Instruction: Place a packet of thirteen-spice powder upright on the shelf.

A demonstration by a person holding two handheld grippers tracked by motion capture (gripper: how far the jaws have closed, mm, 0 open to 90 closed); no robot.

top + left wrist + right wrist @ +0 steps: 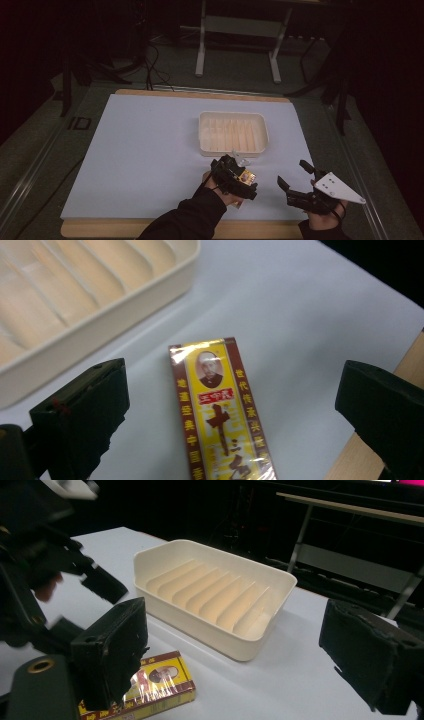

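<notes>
1. The cream ribbed tray point(233, 133) sits on the white desk point(140, 150), past centre toward 1 o'clock, with nothing inside it.
2. A yellow-and-maroon box point(220, 410) lies flat on the desk at the tray's 6 o'clock, just apart from it.
3. The left gripper point(231, 176) hovers over the box, jaws wide on either side.
4. The right gripper point(294, 178), at 5 o'clock, has its jaws wide, holding nothing.

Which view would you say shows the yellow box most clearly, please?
The left gripper view: the yellow box lies flat between the open jaws, label legible. The right gripper view shows one end; the high view shows a corner beside the left gripper.
</notes>
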